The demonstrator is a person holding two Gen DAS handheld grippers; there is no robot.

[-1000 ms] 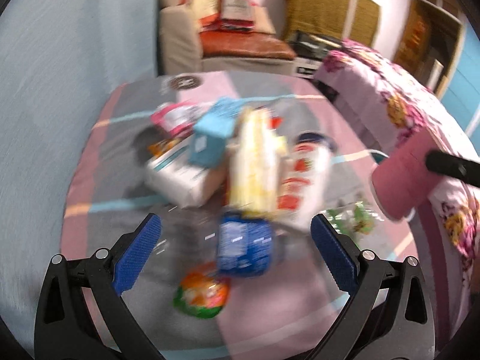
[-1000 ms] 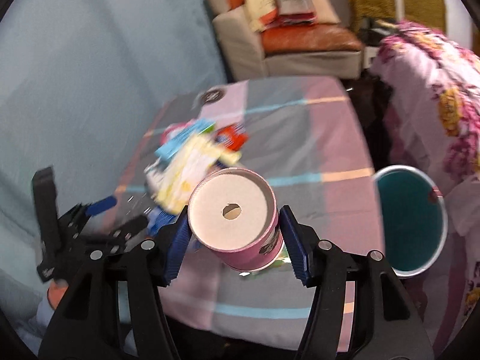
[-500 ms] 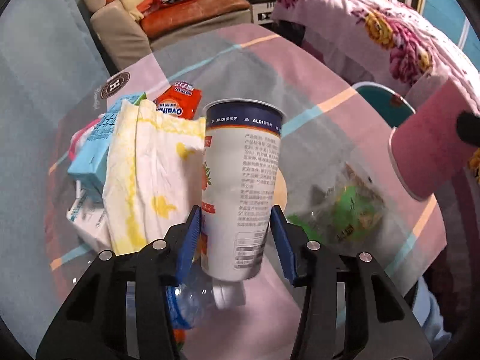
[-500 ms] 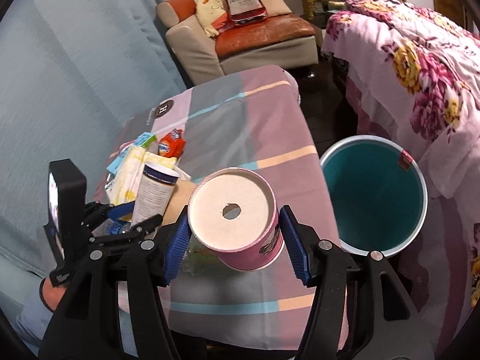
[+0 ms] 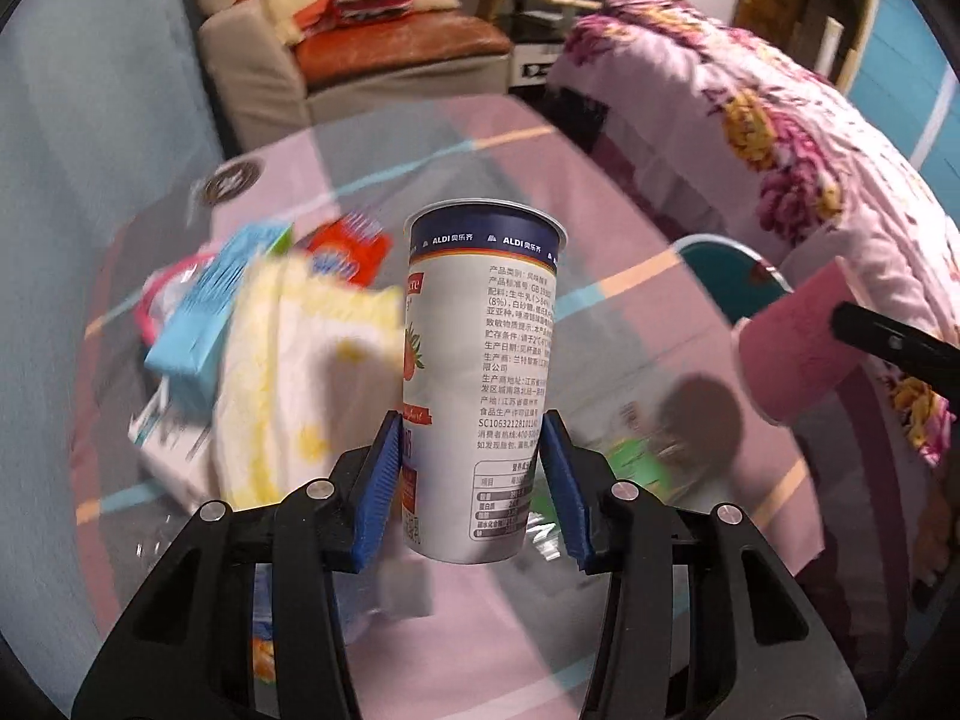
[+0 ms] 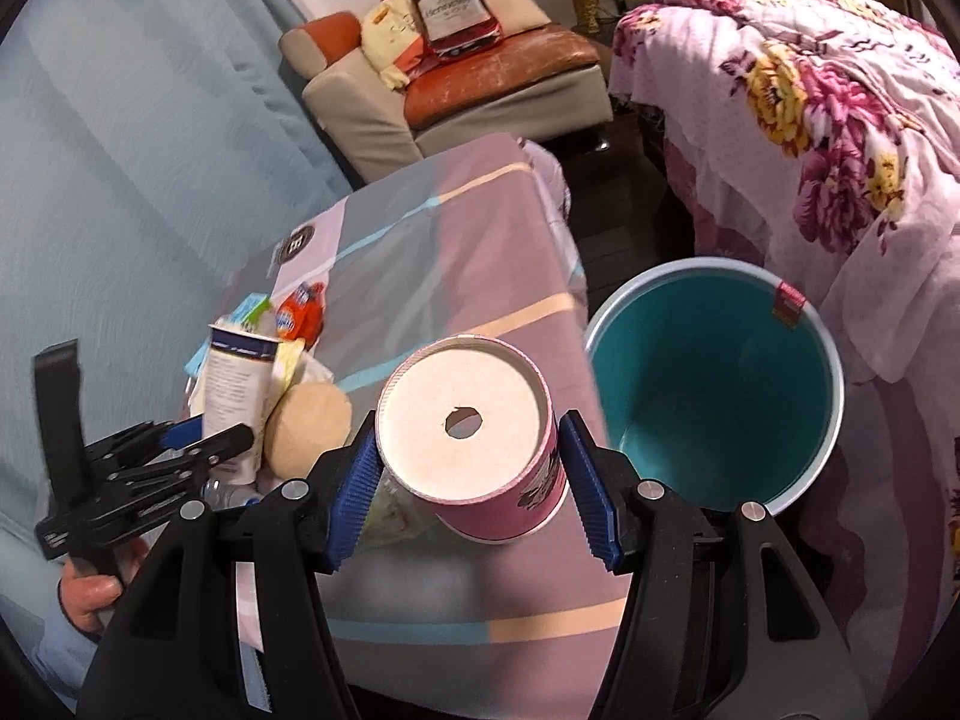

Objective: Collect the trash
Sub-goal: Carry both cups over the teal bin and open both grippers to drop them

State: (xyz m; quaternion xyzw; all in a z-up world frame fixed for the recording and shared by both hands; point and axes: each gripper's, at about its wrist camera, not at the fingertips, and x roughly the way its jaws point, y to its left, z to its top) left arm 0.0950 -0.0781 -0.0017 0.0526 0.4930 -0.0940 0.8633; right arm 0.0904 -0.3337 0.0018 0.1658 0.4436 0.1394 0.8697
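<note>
Now our right gripper [image 6: 468,495], clamped on the pink cup [image 6: 474,438], sits nearest the bin [image 6: 714,384], just rightward; left gripper [image 5: 474,492] grips the yogurt cup [image 5: 480,378].

dim indoor light – strong fisheye bending, black corners – motion blur on left-view background, foreground sharp

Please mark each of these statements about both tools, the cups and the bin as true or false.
1. The left tool grips a white cup with a dark blue rim. True.
2. The right tool is empty. False: it holds a pink cup.
3. The teal bin stands on the table. False: it stands beside the table, on the floor.
4. A hole shows in the pink cup's base. True.
5. The bin is full. False: no trash shows inside.
</note>
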